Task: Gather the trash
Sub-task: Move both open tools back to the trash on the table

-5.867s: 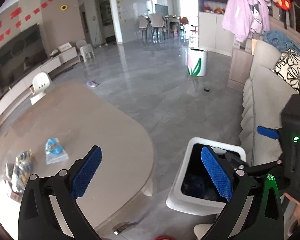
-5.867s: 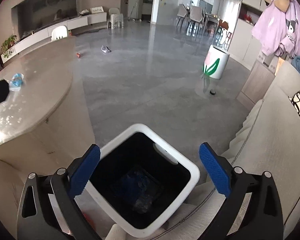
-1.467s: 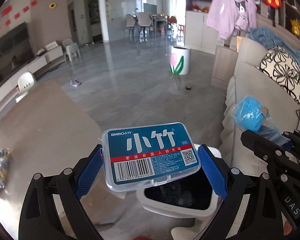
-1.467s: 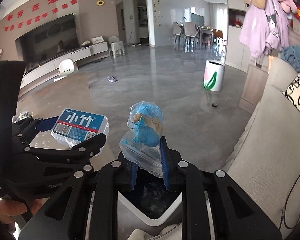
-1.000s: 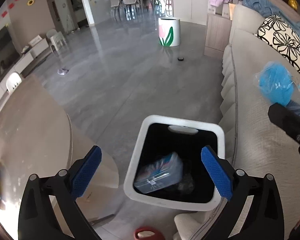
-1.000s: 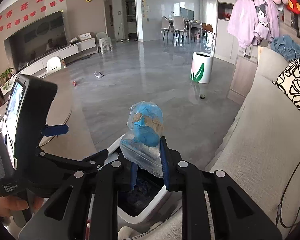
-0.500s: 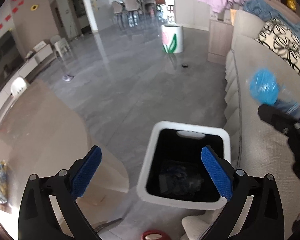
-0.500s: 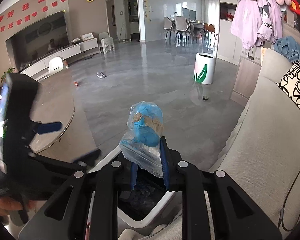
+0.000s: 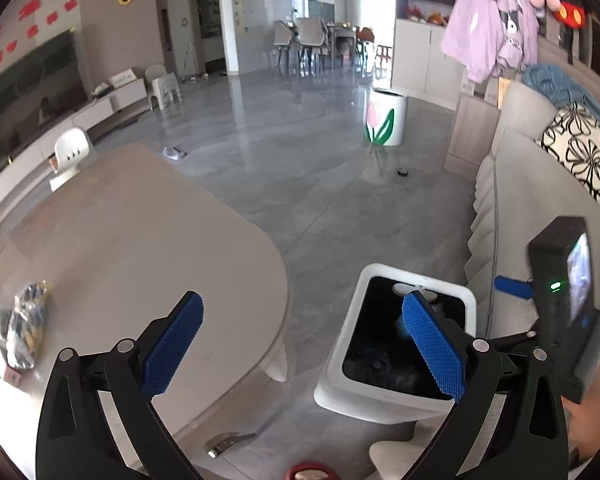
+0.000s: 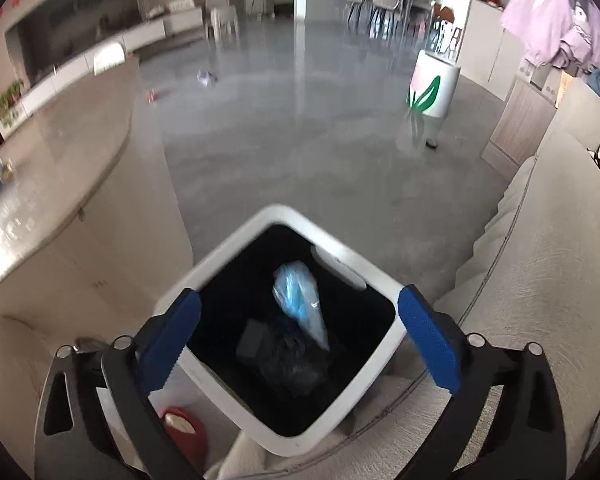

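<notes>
Hanging wide-jawed, right gripper [image 10: 298, 338] over bin rim [image 10: 300, 216], beside sofa [image 10: 540, 280].

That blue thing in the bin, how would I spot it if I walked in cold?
Find the long pale sofa; the white square bin with a black inside stands at its foot, beside the table. Inside it lies a clear plastic bag with blue stuffing, the only bright thing among dark rubbish.
</notes>
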### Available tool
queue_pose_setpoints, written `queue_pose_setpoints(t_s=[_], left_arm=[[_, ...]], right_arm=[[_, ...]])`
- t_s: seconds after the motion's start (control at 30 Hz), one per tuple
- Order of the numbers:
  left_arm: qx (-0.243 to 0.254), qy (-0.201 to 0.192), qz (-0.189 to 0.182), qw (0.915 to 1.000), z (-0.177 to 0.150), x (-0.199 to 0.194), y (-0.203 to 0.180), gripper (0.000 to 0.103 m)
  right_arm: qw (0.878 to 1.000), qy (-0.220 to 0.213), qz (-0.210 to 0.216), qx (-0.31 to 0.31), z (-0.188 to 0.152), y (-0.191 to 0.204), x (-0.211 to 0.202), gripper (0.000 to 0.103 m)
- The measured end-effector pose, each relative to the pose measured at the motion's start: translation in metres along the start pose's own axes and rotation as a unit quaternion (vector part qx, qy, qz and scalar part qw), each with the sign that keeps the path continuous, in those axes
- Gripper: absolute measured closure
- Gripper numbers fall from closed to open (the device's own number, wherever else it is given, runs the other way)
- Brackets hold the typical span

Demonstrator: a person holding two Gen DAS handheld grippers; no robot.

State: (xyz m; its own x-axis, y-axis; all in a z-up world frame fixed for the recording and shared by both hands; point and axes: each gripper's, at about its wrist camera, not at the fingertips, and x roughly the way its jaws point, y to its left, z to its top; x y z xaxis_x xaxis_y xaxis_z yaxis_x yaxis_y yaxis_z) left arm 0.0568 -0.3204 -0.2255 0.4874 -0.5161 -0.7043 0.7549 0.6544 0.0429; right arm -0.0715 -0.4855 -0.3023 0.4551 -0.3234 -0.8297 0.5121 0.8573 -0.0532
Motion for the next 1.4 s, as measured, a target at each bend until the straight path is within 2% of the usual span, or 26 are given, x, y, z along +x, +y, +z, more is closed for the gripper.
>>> queue_pose_setpoints(t_s=[0.23,0.4,0.67,0.83,1.03,1.27,1.4], left_arm=[[-0.013,-0.024,0.022,0.9994,-0.002,-0.023,0.019,0.005],[-0.024,-0.041,0.041,0.998,-0.004,-0.043,0.038,0.005],[-0.057,-0.057,0.079,0.9936,-0.019,-0.076,0.084,0.005],[-0.09,-0.064,0.115,0.9872,-0.031,-0.097,0.122,0.005],[-0.137,-0.061,0.16,0.9757,-0.052,-0.11,0.177,0.005],[-0.185,-0.057,0.211,0.958,-0.077,-0.128,0.237,0.005],[-0.204,-0.048,0.227,0.9512,-0.092,-0.13,0.266,0.005]], right_arm=[[0.999,-0.039,-0.008,-0.022,0.002,0.016,-0.034,0.005],[0.997,-0.074,0.023,-0.021,0.013,0.033,-0.064,0.005],[0.987,-0.133,0.064,-0.062,0.034,0.092,-0.104,0.005],[0.977,-0.159,0.104,-0.093,0.048,0.139,-0.124,0.005],[0.964,-0.173,0.145,-0.143,0.059,0.204,-0.137,0.005],[0.95,-0.175,0.178,-0.186,0.07,0.275,-0.134,0.005],[0.945,-0.174,0.199,-0.195,0.071,0.311,-0.131,0.005]])
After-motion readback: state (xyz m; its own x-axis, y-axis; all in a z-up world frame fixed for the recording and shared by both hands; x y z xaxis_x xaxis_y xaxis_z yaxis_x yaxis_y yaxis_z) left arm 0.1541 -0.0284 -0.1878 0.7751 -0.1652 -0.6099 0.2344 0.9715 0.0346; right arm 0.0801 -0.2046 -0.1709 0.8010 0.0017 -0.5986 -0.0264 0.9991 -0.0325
